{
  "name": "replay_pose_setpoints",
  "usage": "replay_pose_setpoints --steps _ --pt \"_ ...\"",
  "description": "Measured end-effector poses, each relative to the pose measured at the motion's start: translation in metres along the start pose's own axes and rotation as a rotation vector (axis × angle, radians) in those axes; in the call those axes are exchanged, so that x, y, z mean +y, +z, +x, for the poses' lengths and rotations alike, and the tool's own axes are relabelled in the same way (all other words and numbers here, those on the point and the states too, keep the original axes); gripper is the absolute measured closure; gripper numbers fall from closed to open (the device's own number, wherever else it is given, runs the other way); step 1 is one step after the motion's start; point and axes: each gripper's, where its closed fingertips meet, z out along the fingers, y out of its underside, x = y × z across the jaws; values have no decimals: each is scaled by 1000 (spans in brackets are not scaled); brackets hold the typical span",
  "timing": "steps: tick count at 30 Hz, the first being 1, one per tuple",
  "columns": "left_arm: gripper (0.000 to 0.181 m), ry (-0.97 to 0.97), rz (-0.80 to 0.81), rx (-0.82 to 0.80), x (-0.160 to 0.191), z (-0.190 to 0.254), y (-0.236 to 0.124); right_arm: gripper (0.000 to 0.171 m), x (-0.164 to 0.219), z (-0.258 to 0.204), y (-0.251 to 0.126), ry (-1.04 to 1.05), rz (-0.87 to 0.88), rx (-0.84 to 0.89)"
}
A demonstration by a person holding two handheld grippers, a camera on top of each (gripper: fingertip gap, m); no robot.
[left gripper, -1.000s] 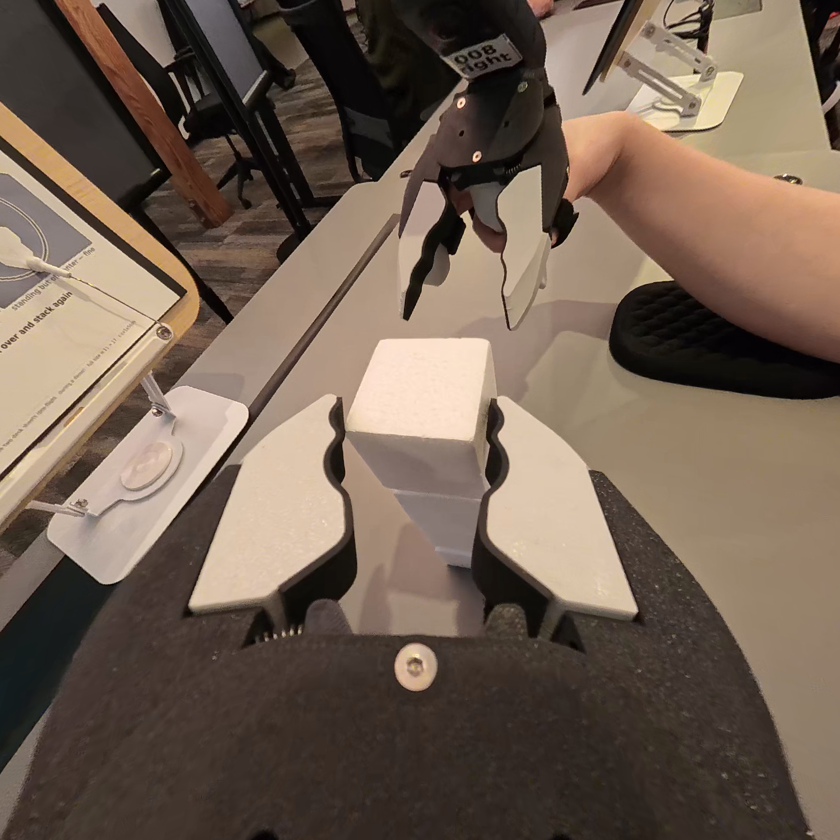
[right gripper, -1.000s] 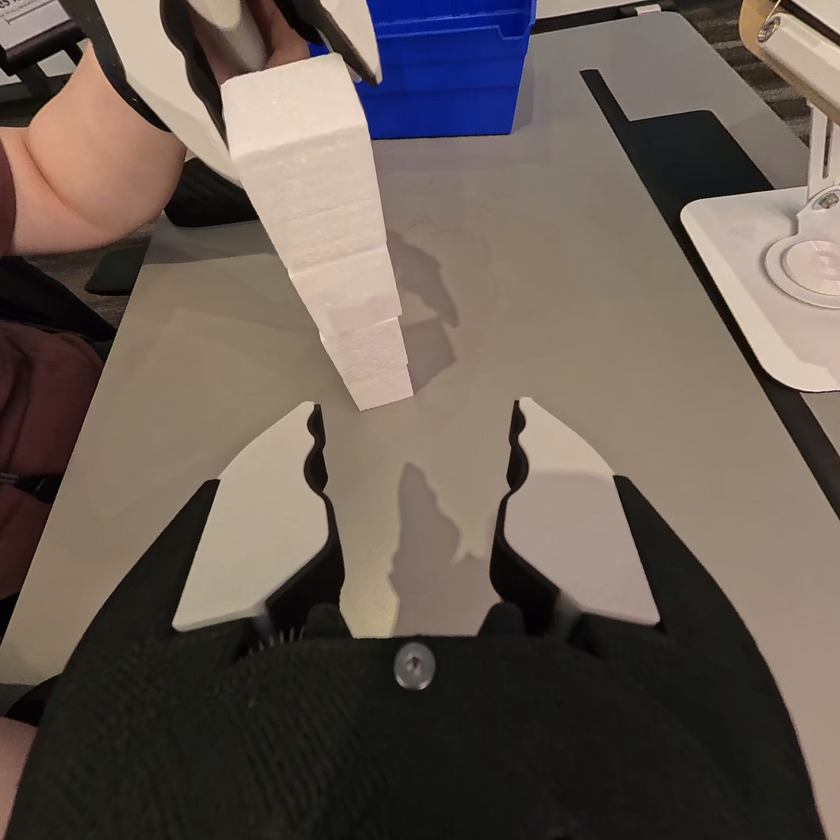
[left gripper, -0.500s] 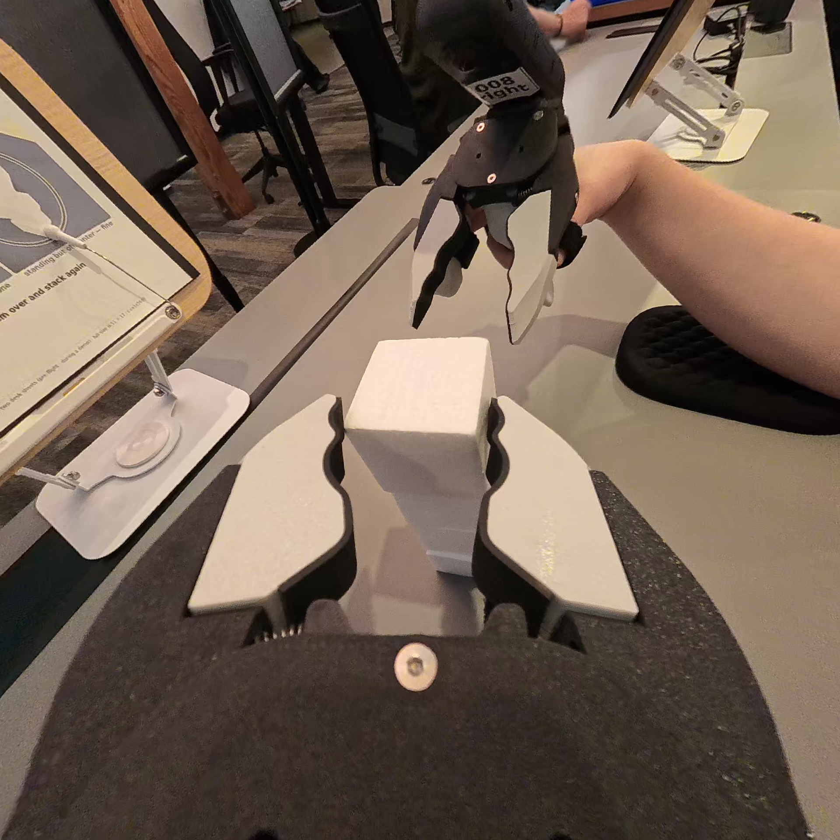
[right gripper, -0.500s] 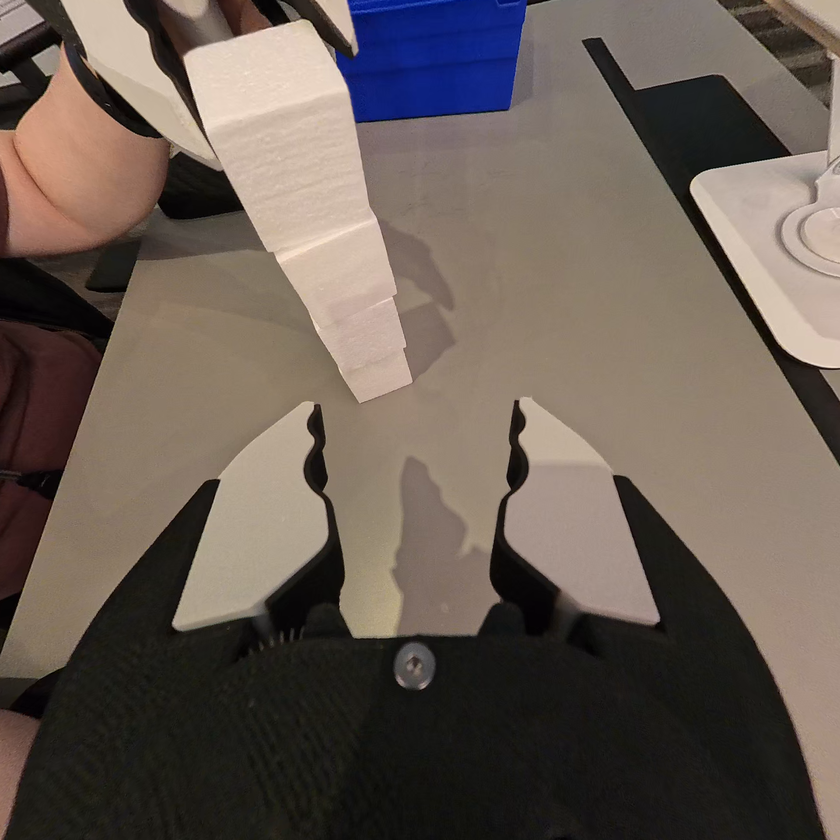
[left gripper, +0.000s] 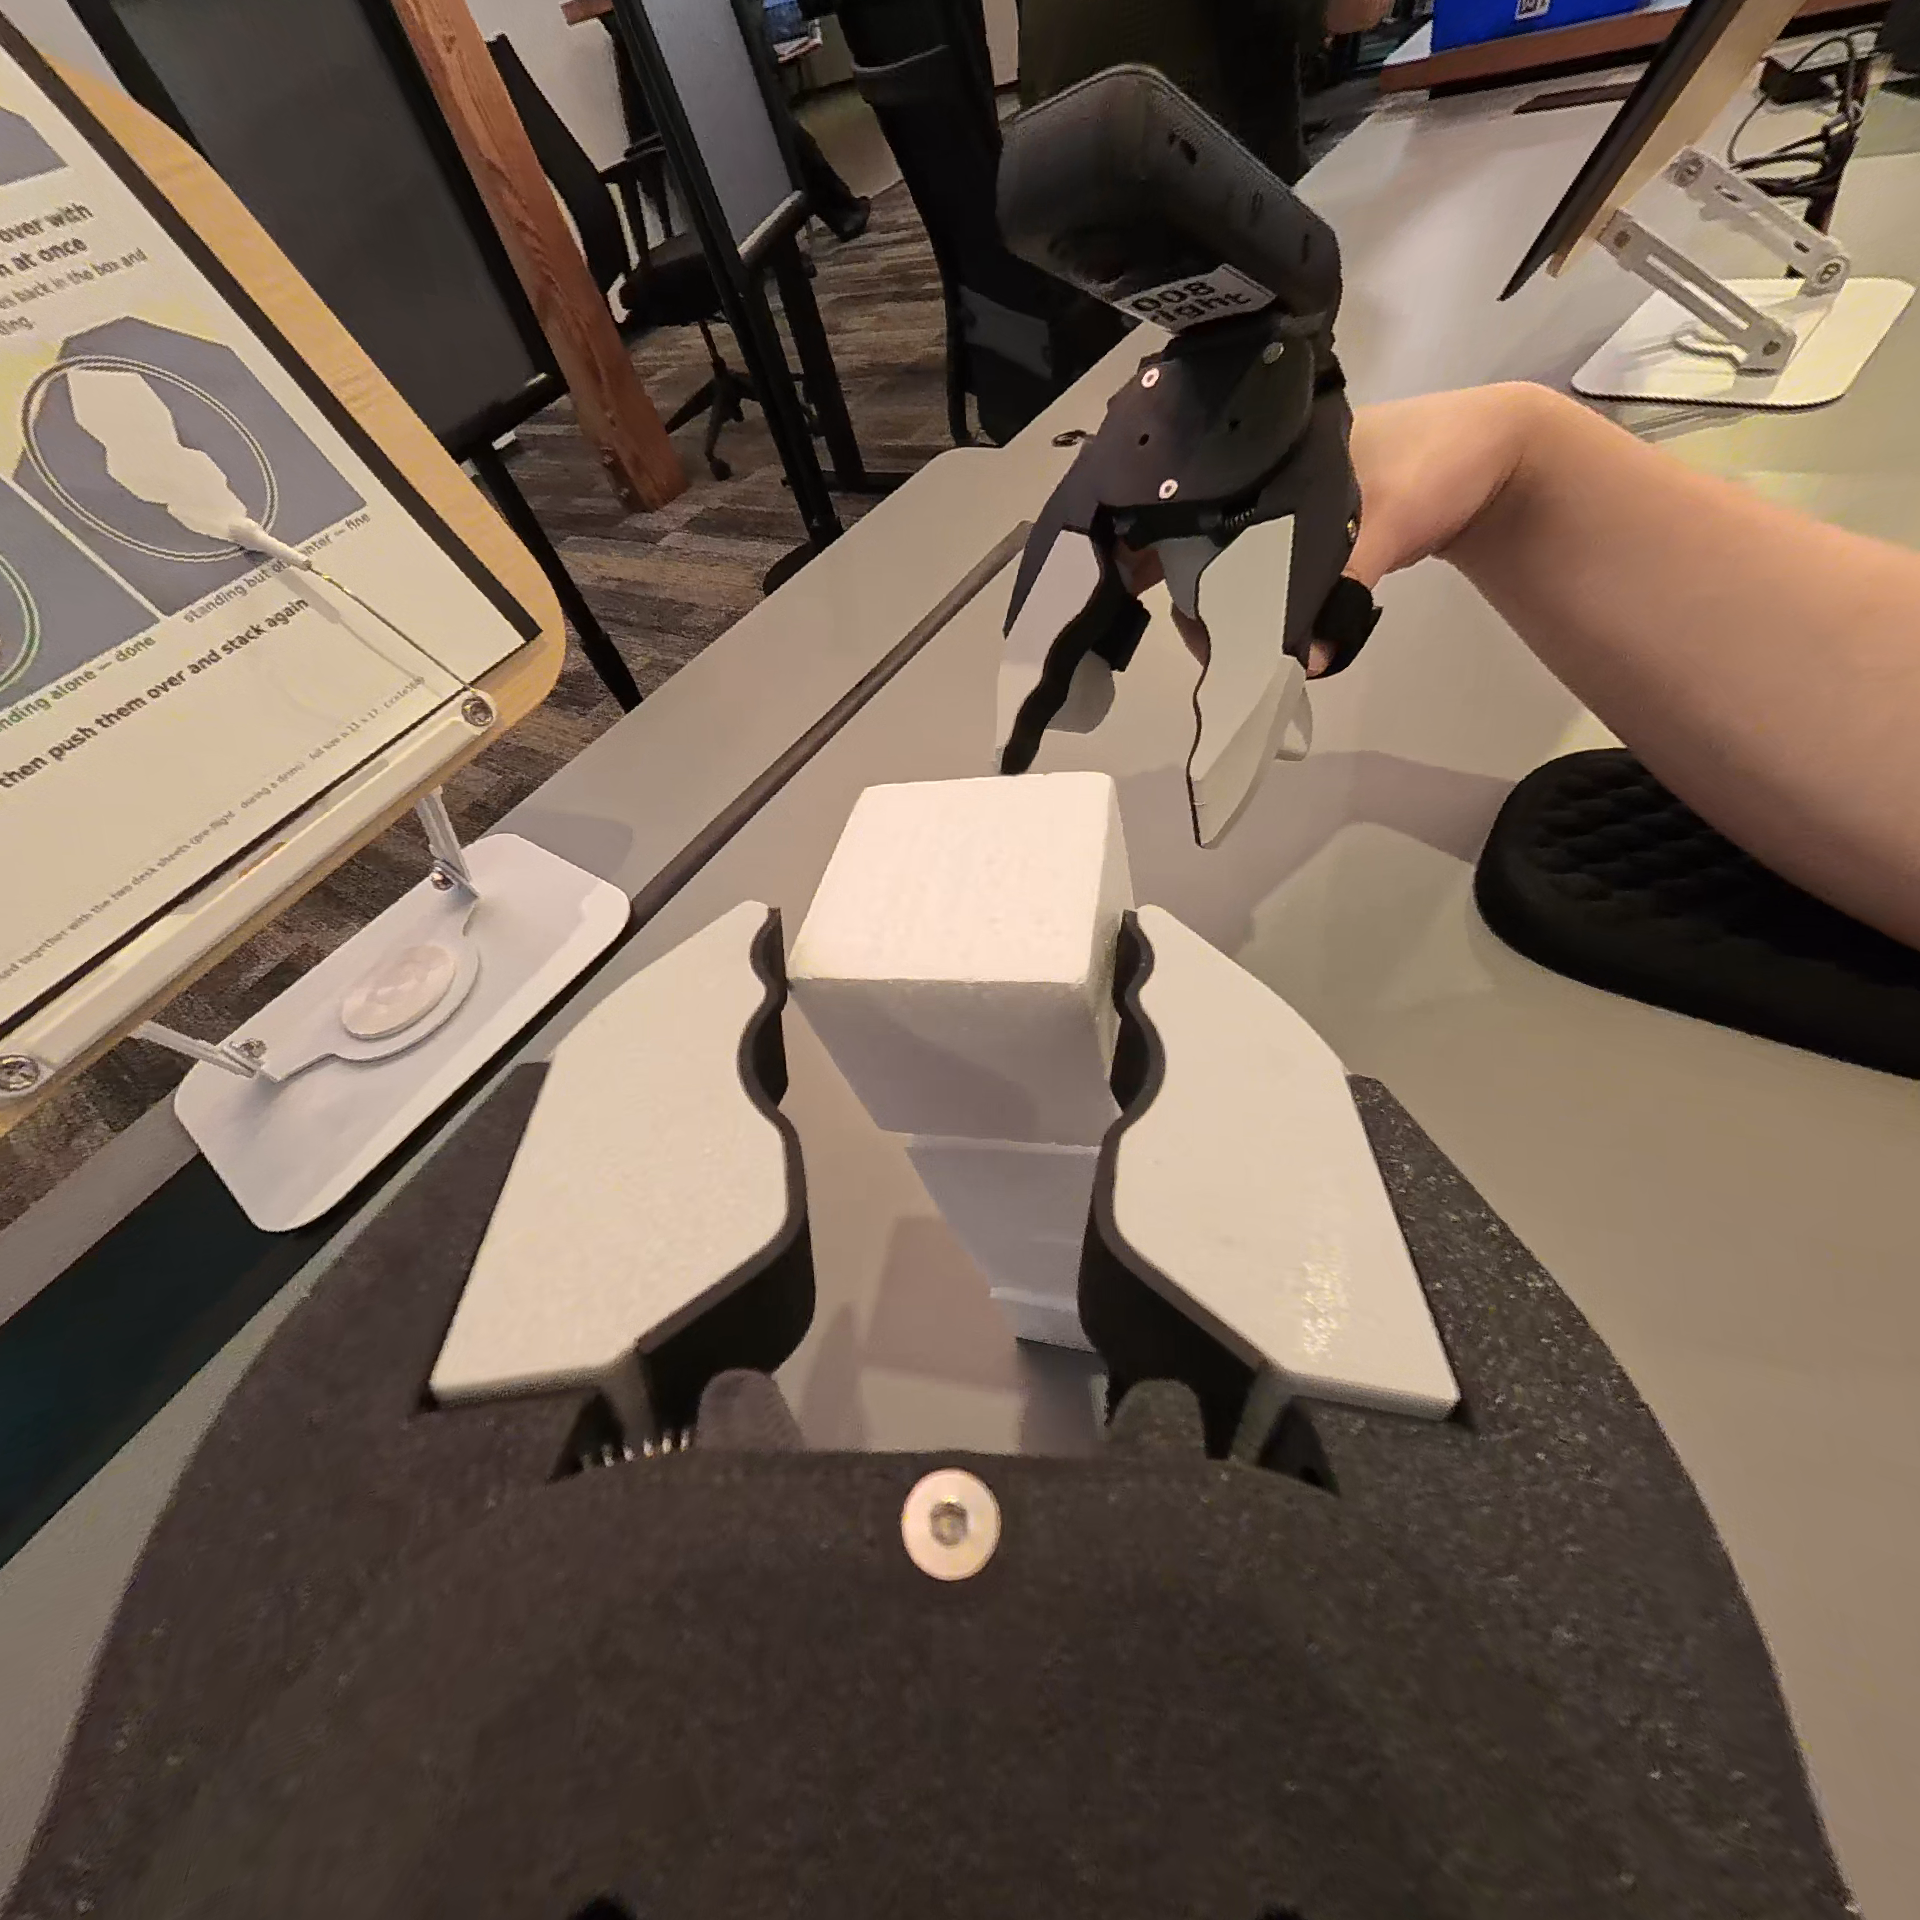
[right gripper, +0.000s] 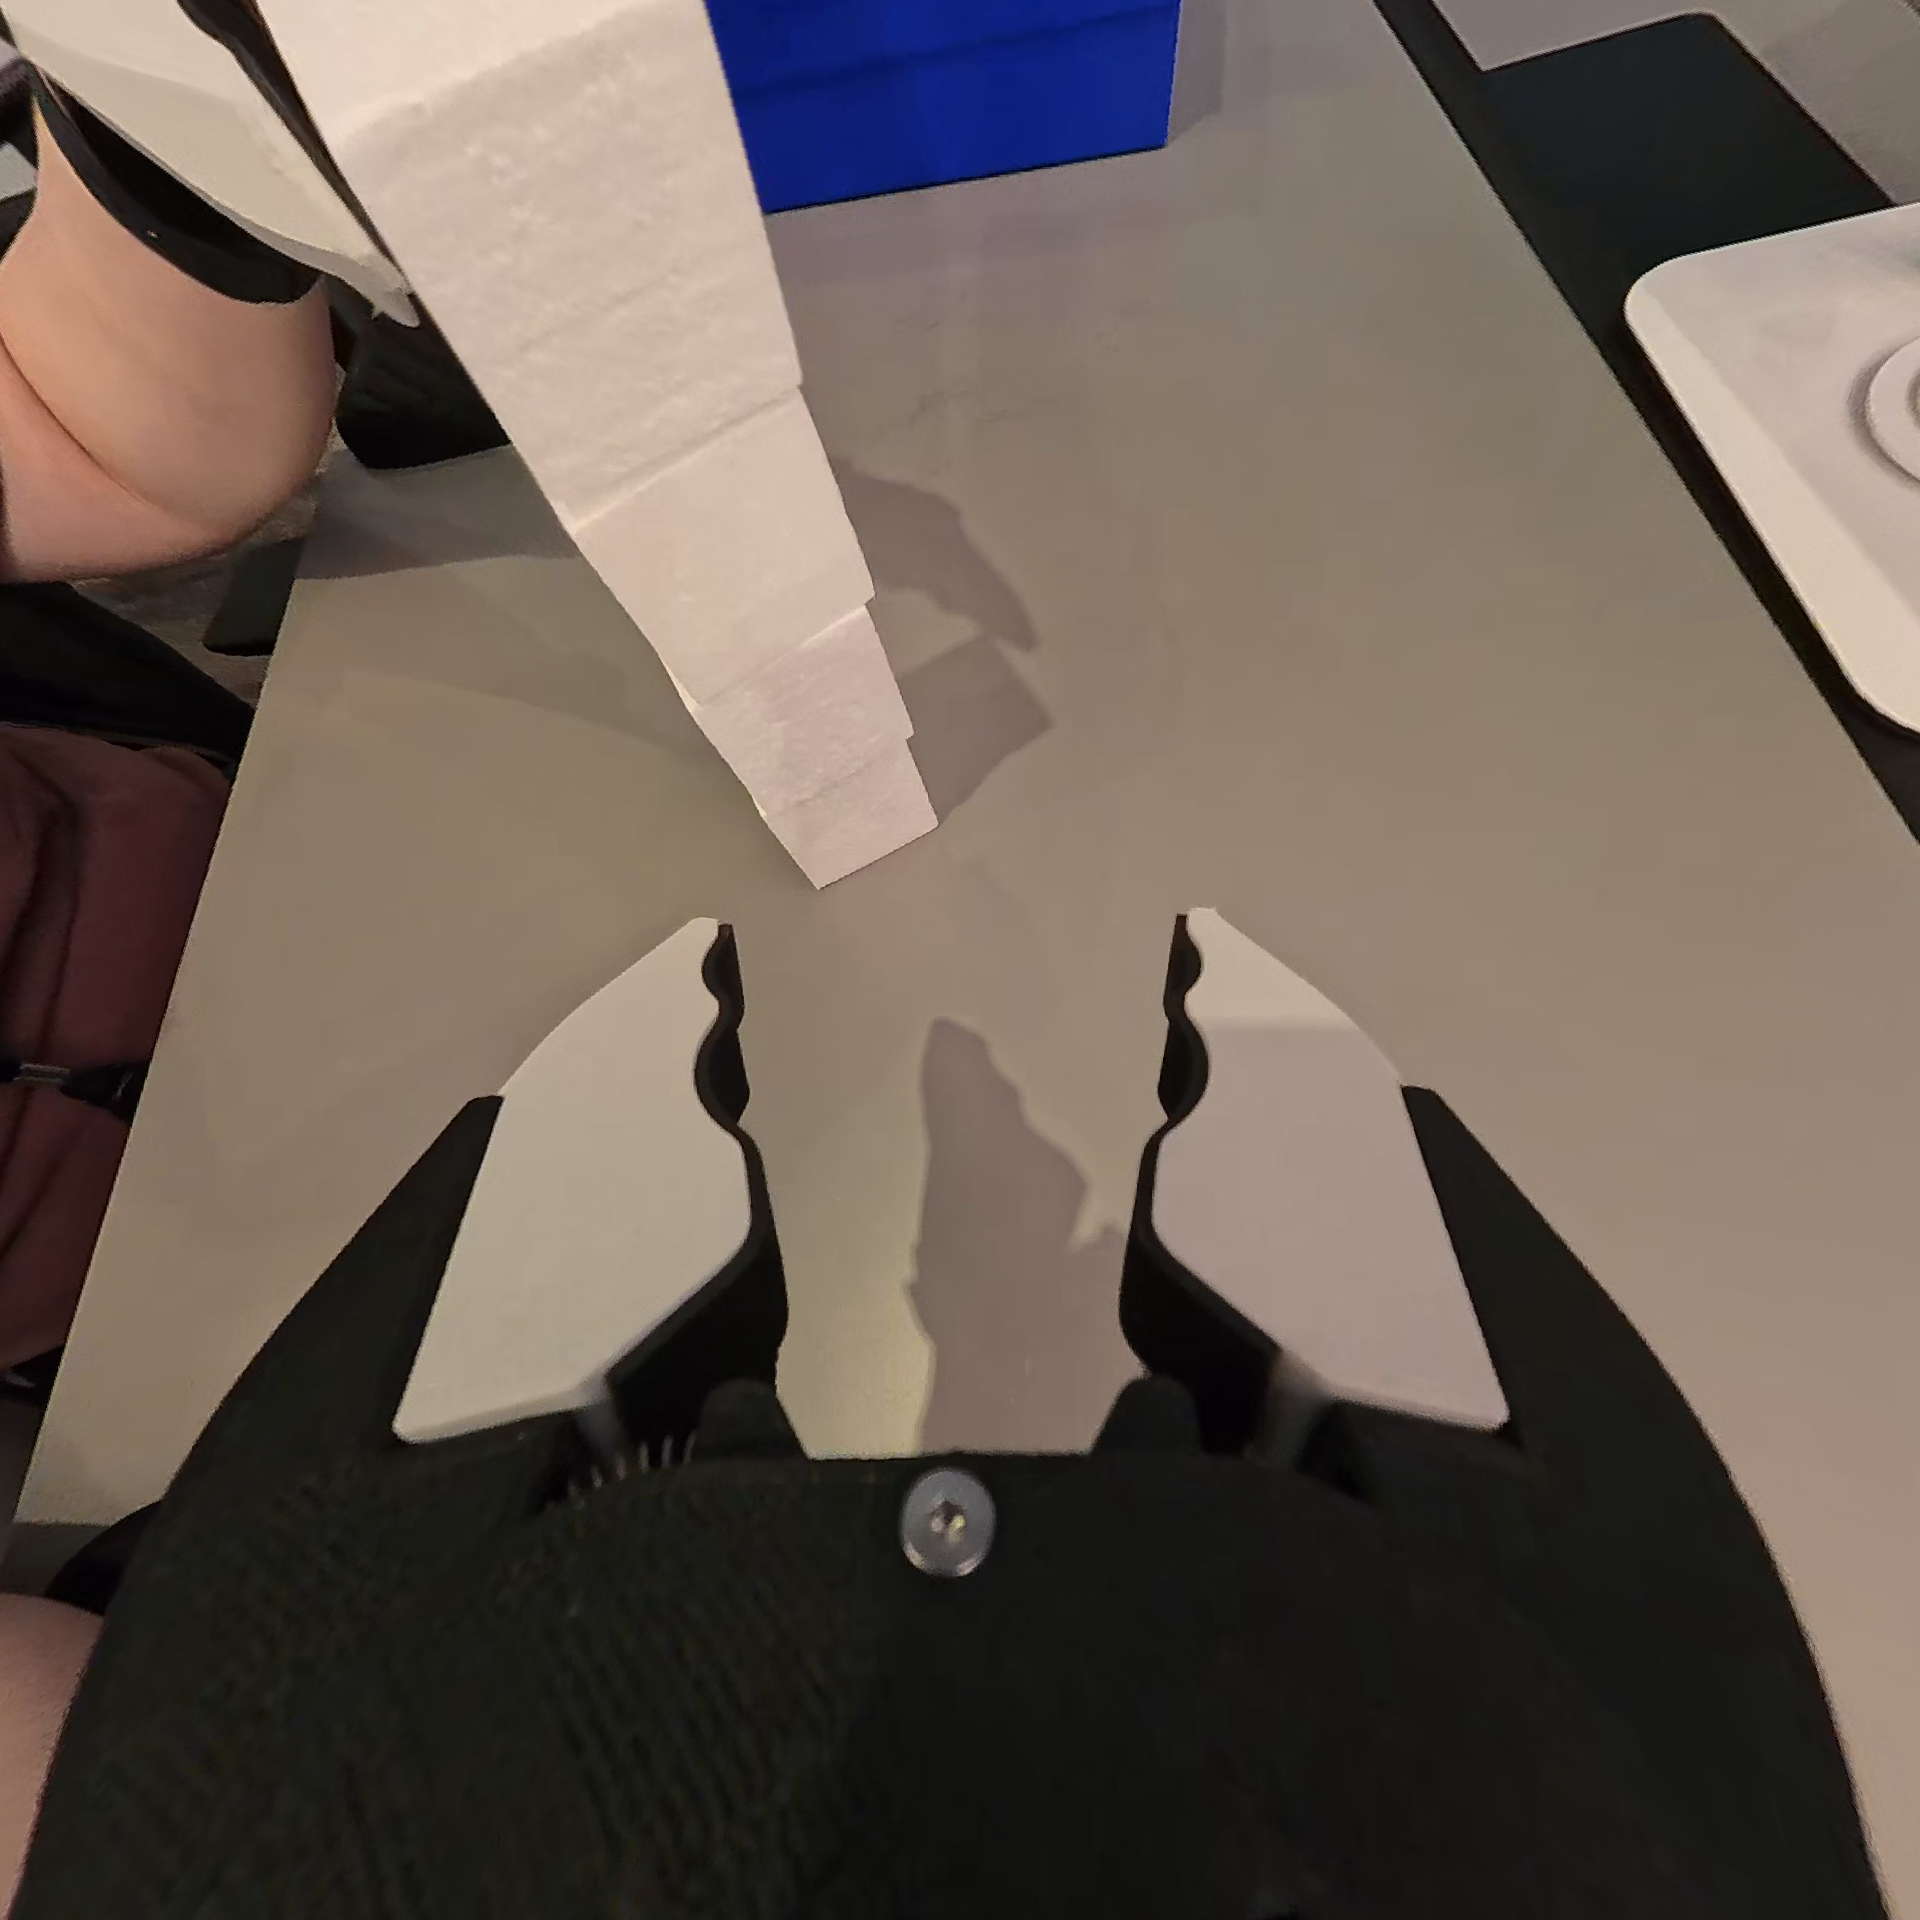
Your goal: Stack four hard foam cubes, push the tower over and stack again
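The tower of white foam cubes (right gripper: 727, 582) stood on the grey table (right gripper: 1299, 623), in front of the blue bin (right gripper: 956, 94). The left gripper (left gripper: 951, 966) was closed on the top cube (left gripper: 961, 935). The right gripper (right gripper: 951, 925) was wide open and held nothing, just beside the tower's foot. I think the stacking was nearly done. Next the left gripper should let go gently.

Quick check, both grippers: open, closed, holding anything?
Left gripper: shut on the top foam cube of the tower.
Right gripper: open, holding nothing, above the table beside the tower.
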Motion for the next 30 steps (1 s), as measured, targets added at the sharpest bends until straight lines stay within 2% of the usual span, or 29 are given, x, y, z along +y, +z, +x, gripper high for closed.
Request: replay_pose_setpoints --steps 11,15,18,20,21,23,24,30 --pt "120 -6 8 -23 6 5 1 92 4 1 1 10 -16 -9" --pt "94 -10 5 -55 9 1 1 92 0 -2 0 -6 -9 -11" --pt "90 -51 85 -58 -3 -1 -14 95 -12 -13 -7 -48 23 -27" --pt "92 -72 132 -90 -6 -8 -31 104 -24 -33 -11 -107 46 -79" --pt "93 -83 146 -117 -3 -14 -39 117 -28 -47 -13 -147 44 -130" --pt "98 -126 148 -175 10 -29 -51 156 -29 -84 -13 -254 -1 -267" --pt "102 -156 135 -200 23 -36 -54 171 -27 -100 -10 -313 -44 -313" --pt "114 -374 33 -275 109 -58 -41 170 12 -141 43 -541 -449 -399"
